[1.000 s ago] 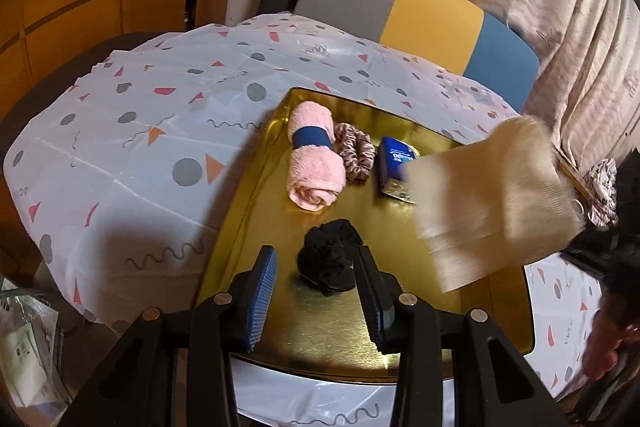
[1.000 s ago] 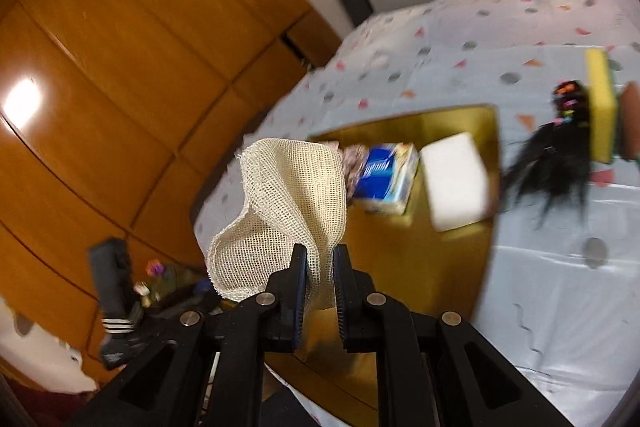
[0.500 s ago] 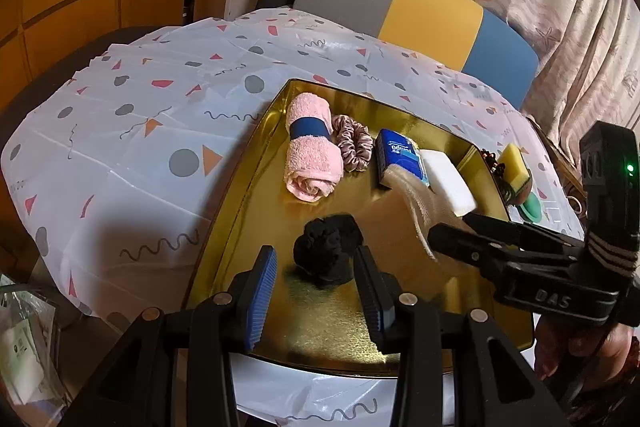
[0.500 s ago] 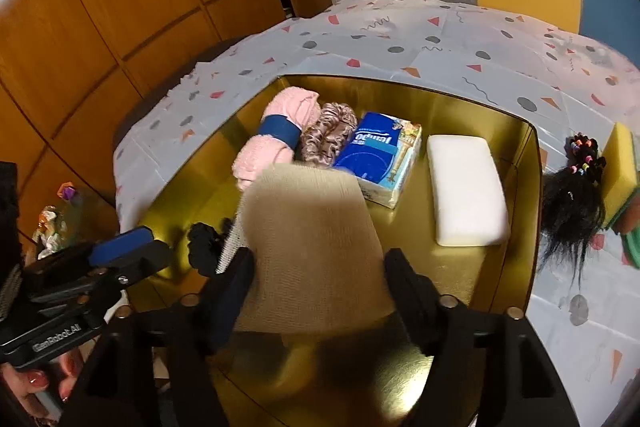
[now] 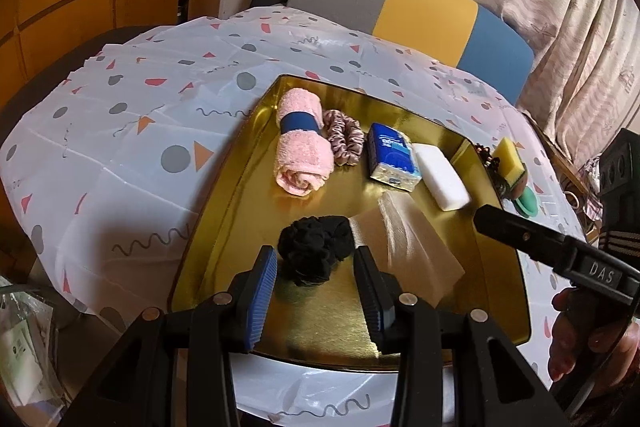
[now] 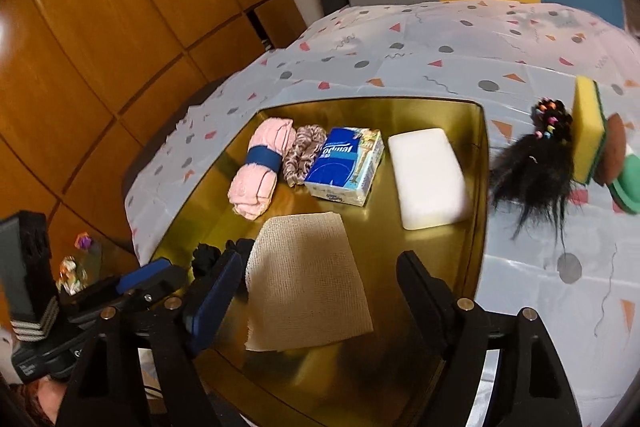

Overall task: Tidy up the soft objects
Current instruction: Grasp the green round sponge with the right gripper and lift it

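A gold tray (image 5: 320, 327) (image 6: 360, 115) holds a pink rolled towel (image 5: 302, 155) (image 6: 260, 171), a pink-brown scrunchie (image 5: 344, 141), a blue tissue pack (image 5: 390, 157) (image 6: 344, 163), a white sponge block (image 5: 442, 181) (image 6: 426, 177), a black scrunchie (image 5: 308, 255) (image 6: 208, 253) and a beige mesh cloth (image 5: 408, 247) (image 6: 308, 279). My right gripper (image 6: 320, 259) is opening. The cloth lies flat on the tray between its wide jaws, free of the pads. My left gripper (image 5: 314, 255) is open, its fingers flanking the black scrunchie without pressing it.
On the patterned tablecloth (image 5: 132, 147), right of the tray, lie a black hairpiece with coloured beads (image 6: 532, 163), a yellow-green sponge (image 6: 586, 131) (image 5: 508, 157) and brown and green pads (image 6: 624, 171). A striped chair back (image 5: 400, 3) stands behind; wooden panels lie left.
The right gripper came down over the tray with the beige cloth, opened and let it go; the cloth now lies flat. The left gripper kept still by the black scrunchie.
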`<state>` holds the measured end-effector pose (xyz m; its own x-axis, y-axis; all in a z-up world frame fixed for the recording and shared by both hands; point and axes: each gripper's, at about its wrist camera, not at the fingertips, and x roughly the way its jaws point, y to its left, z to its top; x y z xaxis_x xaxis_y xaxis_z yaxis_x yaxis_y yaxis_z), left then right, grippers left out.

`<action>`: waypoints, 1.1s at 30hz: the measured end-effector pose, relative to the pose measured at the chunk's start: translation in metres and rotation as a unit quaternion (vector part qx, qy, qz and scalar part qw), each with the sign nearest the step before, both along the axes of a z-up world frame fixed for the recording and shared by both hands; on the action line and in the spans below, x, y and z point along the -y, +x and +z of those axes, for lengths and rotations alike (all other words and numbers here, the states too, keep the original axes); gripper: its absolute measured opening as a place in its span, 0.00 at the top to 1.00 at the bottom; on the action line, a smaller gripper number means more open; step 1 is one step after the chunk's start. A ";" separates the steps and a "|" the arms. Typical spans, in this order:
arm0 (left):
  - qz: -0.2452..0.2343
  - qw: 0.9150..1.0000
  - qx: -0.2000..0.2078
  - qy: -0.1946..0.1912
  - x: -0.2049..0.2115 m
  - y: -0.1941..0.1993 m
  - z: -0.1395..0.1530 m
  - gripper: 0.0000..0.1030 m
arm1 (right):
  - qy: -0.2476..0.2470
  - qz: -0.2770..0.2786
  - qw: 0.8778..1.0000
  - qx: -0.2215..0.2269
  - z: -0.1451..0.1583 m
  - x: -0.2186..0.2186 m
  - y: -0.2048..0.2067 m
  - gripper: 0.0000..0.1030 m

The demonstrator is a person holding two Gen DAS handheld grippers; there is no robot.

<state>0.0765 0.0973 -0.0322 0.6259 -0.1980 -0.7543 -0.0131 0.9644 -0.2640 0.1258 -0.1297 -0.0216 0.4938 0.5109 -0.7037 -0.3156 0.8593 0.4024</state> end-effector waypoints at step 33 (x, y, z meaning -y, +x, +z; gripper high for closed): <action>-0.193 0.981 0.000 -0.018 0.148 -0.024 0.014 0.57 | -0.142 -0.243 0.959 -0.036 -0.037 0.238 0.030 0.22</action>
